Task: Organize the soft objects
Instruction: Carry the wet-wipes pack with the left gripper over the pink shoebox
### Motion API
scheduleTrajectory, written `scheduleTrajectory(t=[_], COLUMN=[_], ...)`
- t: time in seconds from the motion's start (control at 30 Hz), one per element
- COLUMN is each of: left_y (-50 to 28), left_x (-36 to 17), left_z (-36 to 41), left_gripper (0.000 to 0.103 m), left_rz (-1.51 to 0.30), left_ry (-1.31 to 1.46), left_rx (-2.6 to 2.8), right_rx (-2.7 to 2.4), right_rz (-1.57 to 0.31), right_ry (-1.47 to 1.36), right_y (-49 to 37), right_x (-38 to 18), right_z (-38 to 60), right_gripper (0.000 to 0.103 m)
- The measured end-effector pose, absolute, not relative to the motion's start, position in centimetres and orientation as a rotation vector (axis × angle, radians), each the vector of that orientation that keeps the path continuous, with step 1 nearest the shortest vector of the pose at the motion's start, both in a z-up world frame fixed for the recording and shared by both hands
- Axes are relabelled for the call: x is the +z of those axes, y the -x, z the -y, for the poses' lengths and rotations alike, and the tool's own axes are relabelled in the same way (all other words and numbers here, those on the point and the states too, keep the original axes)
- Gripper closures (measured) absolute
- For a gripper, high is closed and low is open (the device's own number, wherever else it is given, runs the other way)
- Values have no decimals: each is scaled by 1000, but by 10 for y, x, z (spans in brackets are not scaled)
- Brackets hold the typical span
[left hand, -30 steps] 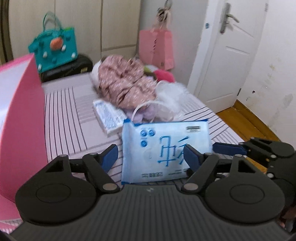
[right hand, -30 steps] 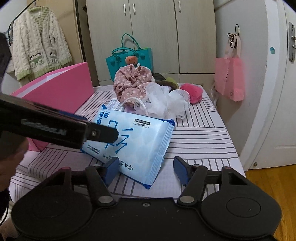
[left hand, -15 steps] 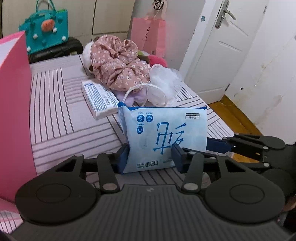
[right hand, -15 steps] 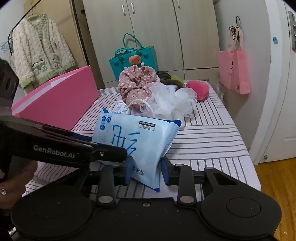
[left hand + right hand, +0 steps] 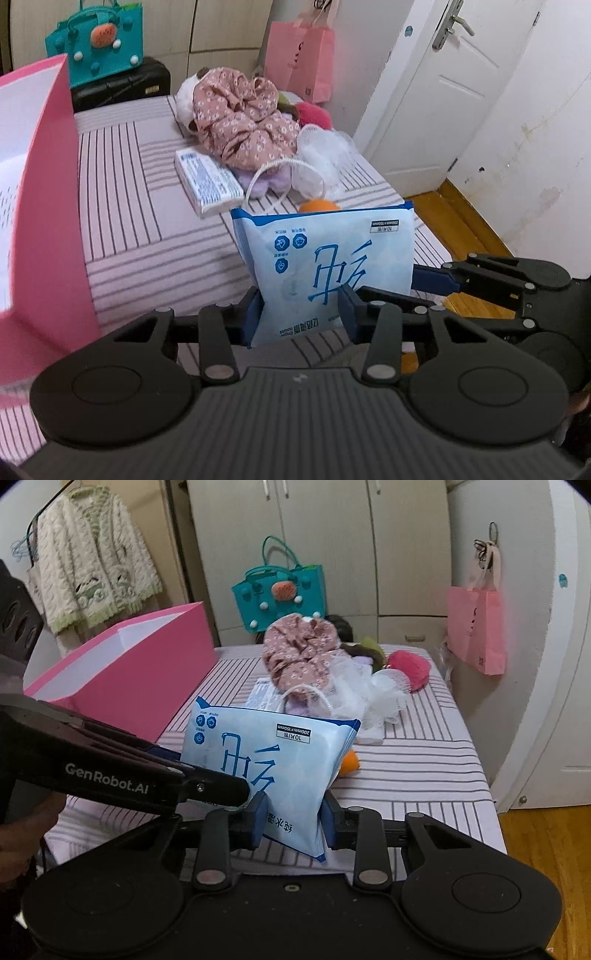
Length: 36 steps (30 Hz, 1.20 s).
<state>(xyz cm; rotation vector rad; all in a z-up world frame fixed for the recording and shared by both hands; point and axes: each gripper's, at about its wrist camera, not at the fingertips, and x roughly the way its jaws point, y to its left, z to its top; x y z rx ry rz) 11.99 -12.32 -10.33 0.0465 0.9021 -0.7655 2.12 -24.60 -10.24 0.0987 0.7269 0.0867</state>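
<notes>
With both sets of jaws clenched on the blue wet-wipe pack, the left gripper and right gripper hold its lower edge, raised off the striped bed near the pink box. Left jaws are closing further. Risk: the slick, soft film may slip or twist if the hands diverge.
</notes>
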Motion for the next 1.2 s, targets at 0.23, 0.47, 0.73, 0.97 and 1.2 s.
scheduleTrajectory(t=[0.23, 0.47, 0.73, 0.97, 1.2], left_y=[-106, -86, -74, -75, -92], left_x=[-93, -83, -60, -30, -13], left_z=[106, 81, 39, 3, -28], left_gripper=[60, 60, 60, 60, 60], left_rz=[-972, -1037, -1039, -1009, -909], left_ry=[-39, -47, -8, -5, 1], left_rx=[-766, -745, -690, -647, -577], right_rx=[173, 289, 421, 523, 563], right_rz=[-843, -917, -991, -968, -875], right_ry=[-138, -171, -116, -51, -27], right_y=[-19, -24, -32, -49, -77], right_x=[-89, -70, -43, -15, 5], right_z=[241, 227, 194, 163, 134], right_gripper=[67, 67, 67, 67, 67])
